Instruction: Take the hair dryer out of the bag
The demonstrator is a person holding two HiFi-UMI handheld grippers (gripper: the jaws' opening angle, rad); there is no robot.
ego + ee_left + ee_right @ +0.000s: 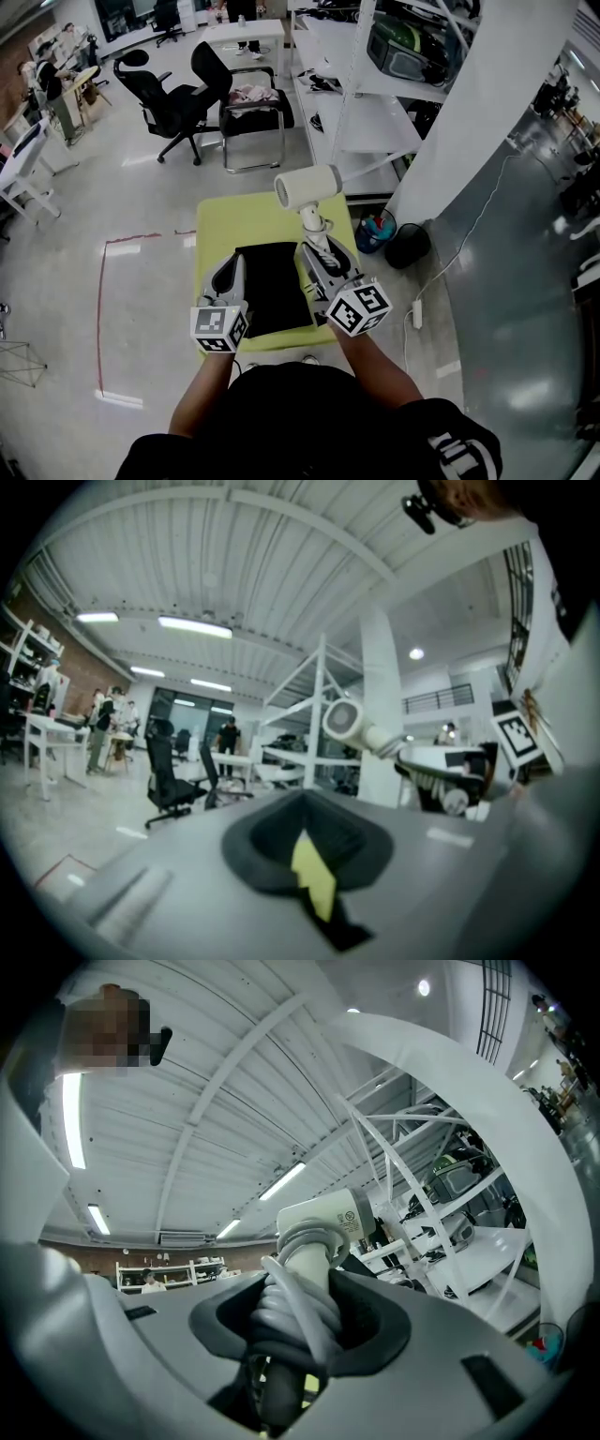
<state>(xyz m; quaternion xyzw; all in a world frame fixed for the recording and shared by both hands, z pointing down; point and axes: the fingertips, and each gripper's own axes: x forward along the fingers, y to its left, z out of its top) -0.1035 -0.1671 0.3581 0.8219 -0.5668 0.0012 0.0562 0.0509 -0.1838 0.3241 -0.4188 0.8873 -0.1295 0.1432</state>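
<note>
A black bag (272, 286) lies flat on the yellow-green table (225, 220). At the bag's left edge my left gripper (232, 267) is shut, and a strip of black fabric (342, 935) shows in its closed jaws (305, 855). The white hair dryer (307, 186) is out of the bag, up in the air over the table's far end. My right gripper (319, 246) is shut on its handle, which has the grey cord wound around it (295, 1307). The dryer's head (323, 1218) stands above the jaws. It also shows in the left gripper view as a white barrel (345, 720).
Two black office chairs (173, 94) and a chair with a pink cloth (253, 98) stand beyond the table. White shelving (375, 112) and a white pillar (487, 112) are at the right. A black bin (408, 246) and a blue tub (378, 230) sit by the table's right corner.
</note>
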